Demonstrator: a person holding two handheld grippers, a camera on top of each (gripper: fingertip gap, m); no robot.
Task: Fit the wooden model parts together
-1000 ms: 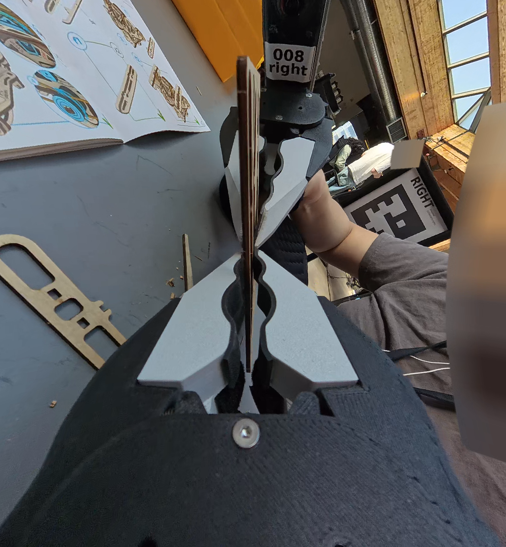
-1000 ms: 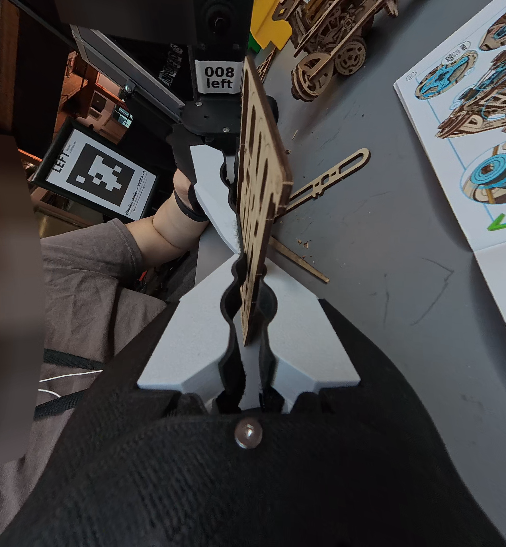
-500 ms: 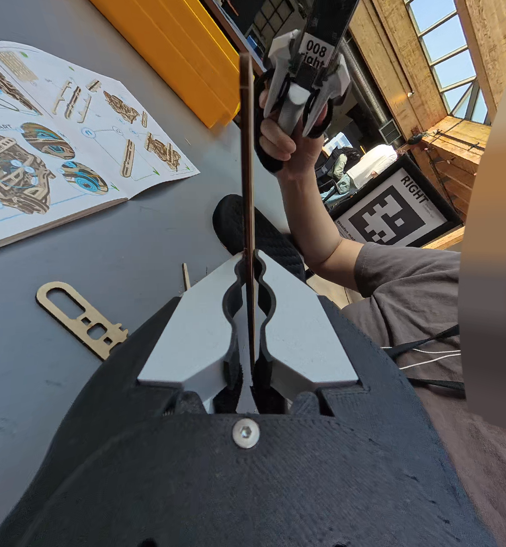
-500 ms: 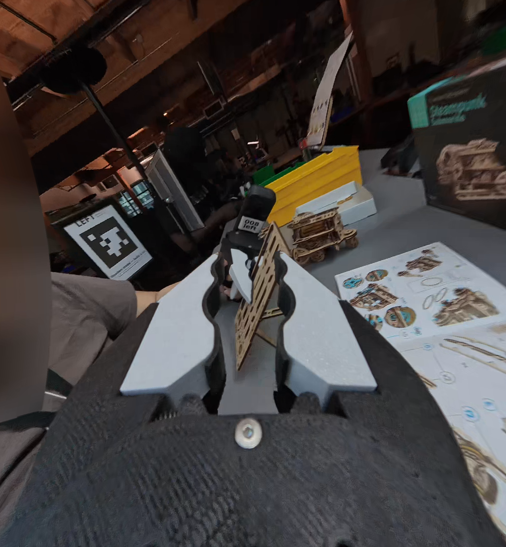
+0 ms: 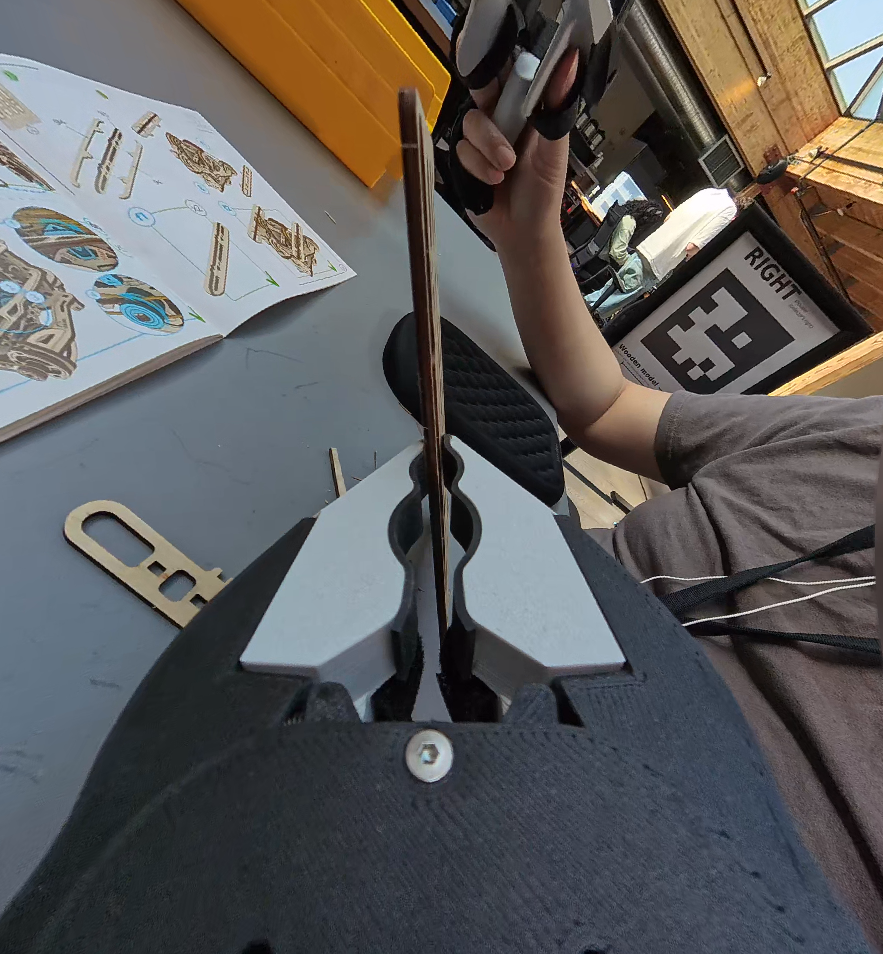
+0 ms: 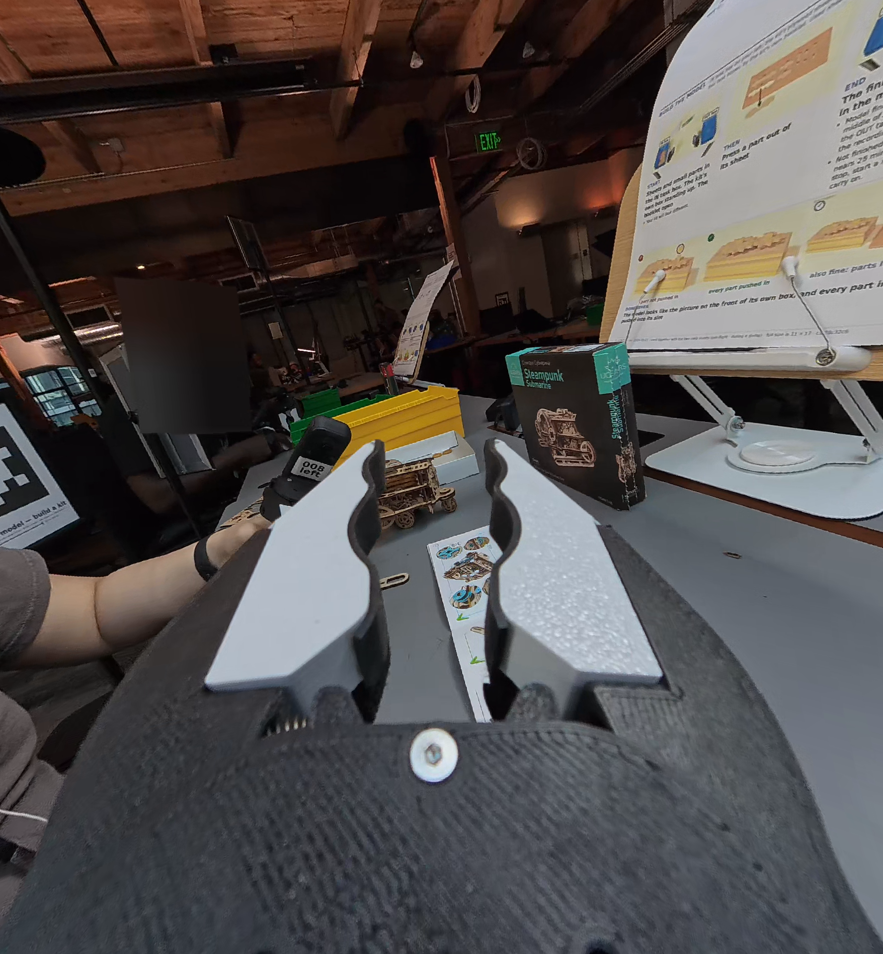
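My left gripper [image 5: 434, 445] is shut on a thin wooden sheet [image 5: 422, 289], seen edge-on and standing upright above the grey table [image 5: 222, 413]. My right gripper [image 6: 431, 449] is open and empty, raised well above the table and away from the sheet. A hand [image 5: 527, 170] holds it high in the left wrist view. A loose slotted wooden part [image 5: 140, 557] lies on the table to the left, also in the right wrist view [image 6: 392, 581]. A partly built wooden model [image 6: 413, 490] stands farther back. The left gripper's body [image 6: 310, 464] shows behind my right gripper's left finger.
An open instruction booklet [image 5: 119, 232] lies on the table. A yellow bin [image 6: 403, 418] and a dark kit box [image 6: 573, 423] stand at the back. A white stand [image 6: 790, 464] carries a printed sheet at right. A thin wood stick [image 5: 337, 472] lies near the table's edge.
My right gripper let go of the wooden sheet, opened, and lifted up and away from it. My left gripper still holds the sheet upright.
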